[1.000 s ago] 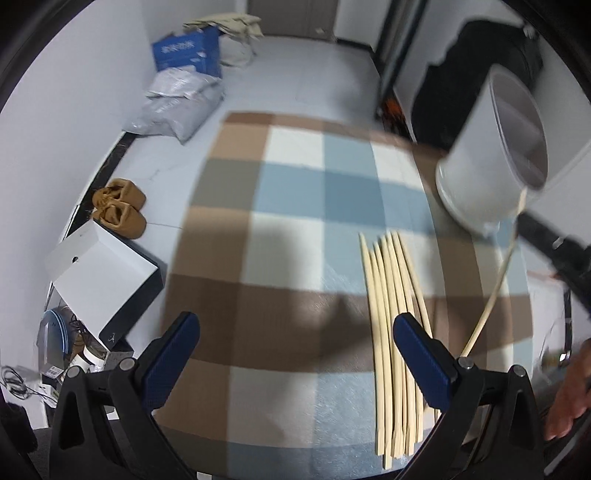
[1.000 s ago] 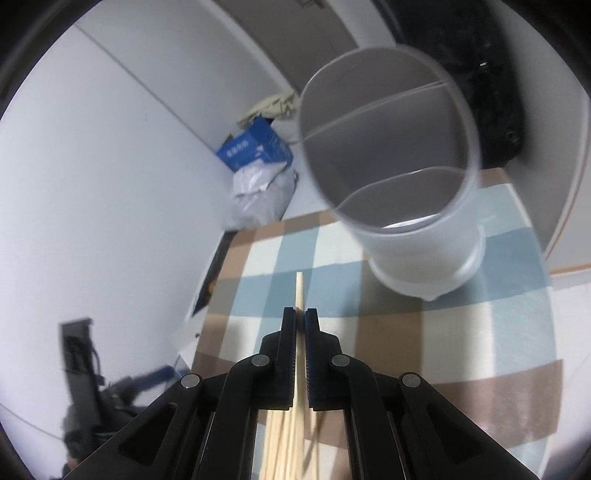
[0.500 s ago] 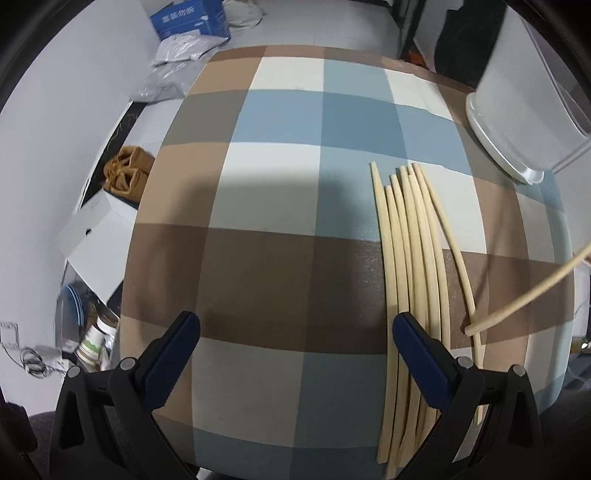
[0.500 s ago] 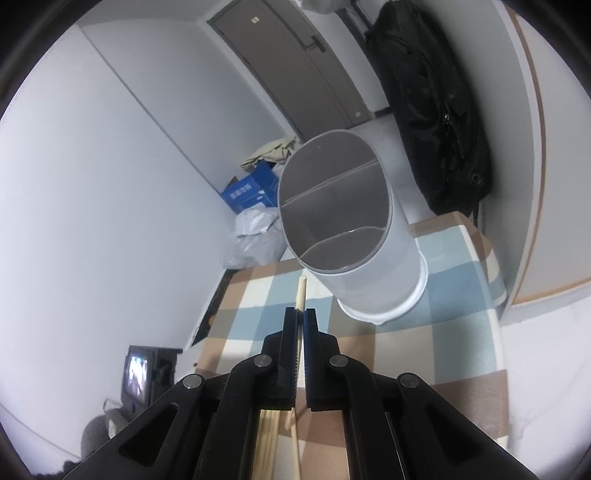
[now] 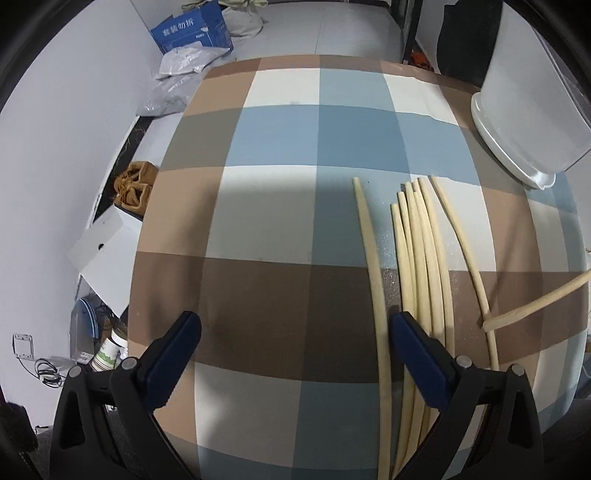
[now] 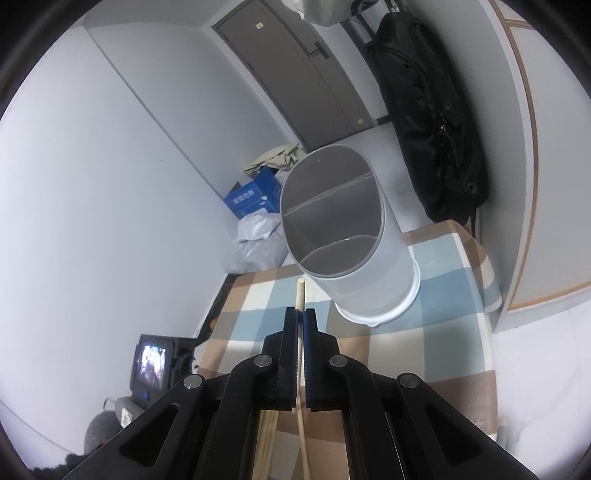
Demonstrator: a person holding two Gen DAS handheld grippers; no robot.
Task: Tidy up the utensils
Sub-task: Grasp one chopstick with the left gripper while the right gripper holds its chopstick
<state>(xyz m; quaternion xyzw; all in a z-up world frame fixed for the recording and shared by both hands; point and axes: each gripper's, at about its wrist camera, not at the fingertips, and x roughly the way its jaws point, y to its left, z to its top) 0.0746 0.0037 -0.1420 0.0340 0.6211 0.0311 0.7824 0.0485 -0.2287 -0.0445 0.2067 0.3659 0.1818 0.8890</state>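
- Checked cloth (image 5: 266, 221) in blue, brown and cream is covering the table and filling most of the left wrist view; grey floor and white walls are showing beyond its far edge.
- Left gripper (image 5: 293, 343) is hanging over the near part of the cloth, jaws standing wide apart with nothing between the blue pads.
- Single chopstick (image 5: 371, 266) is lying just inside the right-hand finger (image 5: 413, 343) of that gripper, running from the near edge away toward the middle of the table.
- Bundle of chopsticks (image 5: 421, 258) is lying side by side just outside that same finger, partly hidden behind it; one more is angling off slightly to the right.
- Right gripper (image 6: 300, 321) is pinching one chopstick (image 6: 300, 291) between its closed pads, the blunt tip sticking out ahead of the fingertips and the rest trailing down below them.
- Held chopstick is also entering the left wrist view from the right edge, its lower end near the outermost lying stick; contact cannot be judged.
- Utensil holder (image 6: 343, 236), a white oval tub with inner dividers, is standing at the far right corner of the table, ahead and right of the held tip, its mouth unobstructed.
- Left half of the cloth is lying bare.
- Blue box (image 5: 192, 27) and grey bags (image 5: 177, 85) are sitting on the floor past the far-left edge.
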